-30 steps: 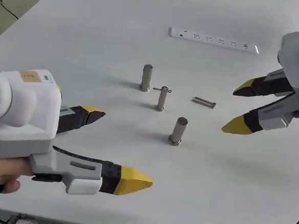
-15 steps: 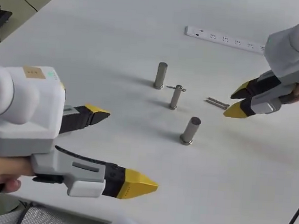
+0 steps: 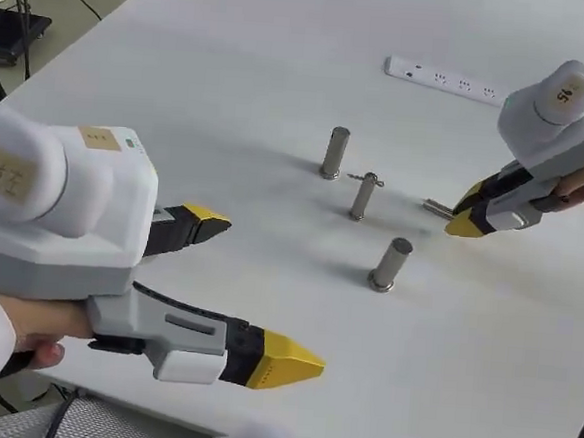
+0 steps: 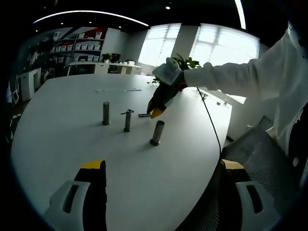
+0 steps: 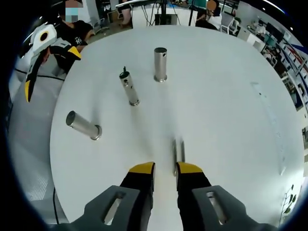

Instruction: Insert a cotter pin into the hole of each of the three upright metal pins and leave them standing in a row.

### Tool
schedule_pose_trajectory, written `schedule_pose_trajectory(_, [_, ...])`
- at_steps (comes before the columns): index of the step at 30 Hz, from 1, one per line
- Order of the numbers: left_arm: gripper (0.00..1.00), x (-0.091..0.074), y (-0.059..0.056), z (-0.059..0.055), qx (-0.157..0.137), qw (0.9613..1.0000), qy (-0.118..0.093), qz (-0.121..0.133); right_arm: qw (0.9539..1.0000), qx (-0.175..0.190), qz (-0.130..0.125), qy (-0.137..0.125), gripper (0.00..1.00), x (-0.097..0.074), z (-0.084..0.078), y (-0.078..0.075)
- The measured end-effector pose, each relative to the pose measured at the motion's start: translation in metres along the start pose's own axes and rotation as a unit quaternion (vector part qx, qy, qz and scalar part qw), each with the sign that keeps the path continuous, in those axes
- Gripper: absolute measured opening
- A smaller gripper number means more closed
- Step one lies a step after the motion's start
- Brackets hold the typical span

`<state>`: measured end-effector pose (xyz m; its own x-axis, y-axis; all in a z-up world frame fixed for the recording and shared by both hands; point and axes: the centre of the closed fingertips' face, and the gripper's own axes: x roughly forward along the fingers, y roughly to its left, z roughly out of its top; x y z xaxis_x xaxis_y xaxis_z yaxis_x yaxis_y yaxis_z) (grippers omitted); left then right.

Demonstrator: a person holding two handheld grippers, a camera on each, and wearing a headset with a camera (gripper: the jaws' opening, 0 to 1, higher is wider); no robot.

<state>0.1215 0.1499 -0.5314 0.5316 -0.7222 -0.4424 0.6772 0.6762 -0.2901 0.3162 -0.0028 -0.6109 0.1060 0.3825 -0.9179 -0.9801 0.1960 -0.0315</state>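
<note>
While narrowly parted, right gripper just beside cotter pin.

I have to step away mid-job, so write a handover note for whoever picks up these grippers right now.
Left gripper: open, empty, hovering over the near side of the table.
Right gripper: jaws narrowed to a slim gap, empty, tips at the loose cotter pin lying on the table.
Upright in a row: far pin, middle pin, near pin.
Done: the middle pin has a cotter pin through it.
To do: the far pin and near pin are bare; pick up the loose cotter pin and insert it.
</note>
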Motion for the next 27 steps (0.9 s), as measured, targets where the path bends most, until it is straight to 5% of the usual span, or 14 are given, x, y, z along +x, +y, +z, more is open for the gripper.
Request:
schedule_pose_trajectory(13, [0.96, 0.0012, -0.0023, -0.0032, -0.010, 0.9999, 0.001, -0.003, 0.9997, 0.017, -0.009, 0.016, 0.01, -0.0006, -0.0025, -0.0025])
schedule_pose_trajectory(27, [0.95, -0.0003, 0.0015, -0.0011, -0.015, 0.9999, -0.001, 0.001, 0.9994, 0.001, -0.009, 0.032, 0.04, 0.0024, -0.0072, 0.0047])
